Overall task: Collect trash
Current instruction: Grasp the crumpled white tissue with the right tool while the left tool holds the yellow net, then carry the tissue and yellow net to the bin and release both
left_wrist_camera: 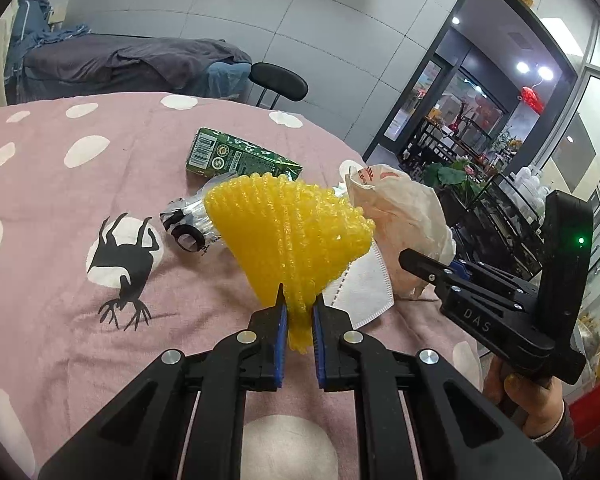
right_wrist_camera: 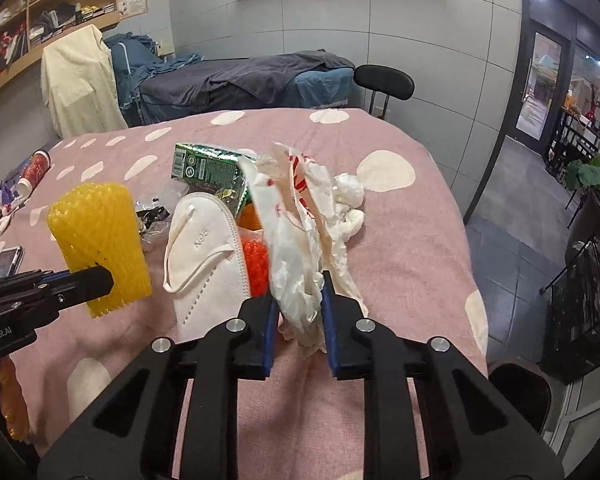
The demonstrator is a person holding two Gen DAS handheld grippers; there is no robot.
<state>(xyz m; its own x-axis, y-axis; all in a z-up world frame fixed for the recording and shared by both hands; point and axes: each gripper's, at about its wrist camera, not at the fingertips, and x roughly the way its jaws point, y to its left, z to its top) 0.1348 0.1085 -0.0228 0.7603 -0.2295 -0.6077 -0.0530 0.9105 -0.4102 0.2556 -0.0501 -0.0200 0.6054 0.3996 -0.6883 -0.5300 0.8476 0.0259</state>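
My left gripper [left_wrist_camera: 299,306] is shut on a yellow foam fruit net [left_wrist_camera: 296,228] and holds it up above the pink spotted tablecloth [left_wrist_camera: 60,208]; the net also shows in the right wrist view [right_wrist_camera: 100,240]. My right gripper [right_wrist_camera: 298,292] is shut on the edge of a white plastic bag [right_wrist_camera: 300,232] with red print, lifted open; it also shows in the left wrist view [left_wrist_camera: 400,208]. A white N95 mask [right_wrist_camera: 204,256], a green drink carton [right_wrist_camera: 208,168], an orange net [right_wrist_camera: 256,264] and crumpled tissue [right_wrist_camera: 350,196] lie around the bag.
A crushed clear wrapper [left_wrist_camera: 186,226] lies left of the net. A red paper cup [right_wrist_camera: 34,172], a phone [right_wrist_camera: 6,262] and scraps lie at the table's left. A black chair [right_wrist_camera: 384,82] and a covered couch [right_wrist_camera: 236,80] stand behind; the table edge drops off right.
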